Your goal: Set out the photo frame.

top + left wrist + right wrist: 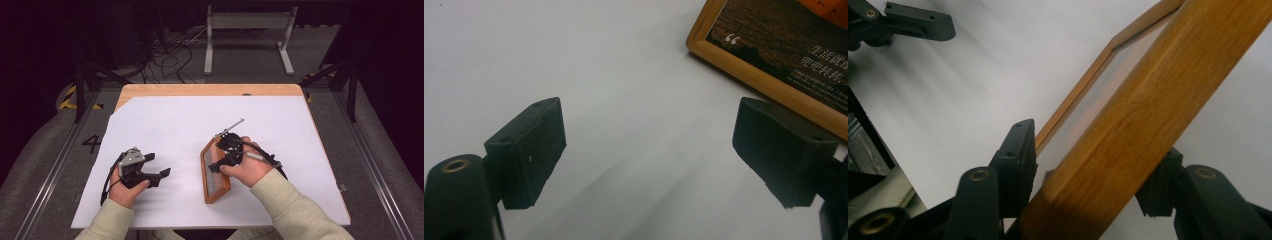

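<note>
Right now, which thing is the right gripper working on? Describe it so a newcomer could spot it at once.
Start at the white sheet covering the table. Right of its centre a picture frame is tipped up on one long edge, with the right gripper closed across its side rail. It is the one orange-brown wooden thing on the sheet; the left gripper beside it is black and open.

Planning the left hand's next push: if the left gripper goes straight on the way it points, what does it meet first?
Probably the frame. The left gripper is open, with bare white sheet between the jaws, and the frame's corner lies ahead toward the right jaw. Depth is unclear.
</note>
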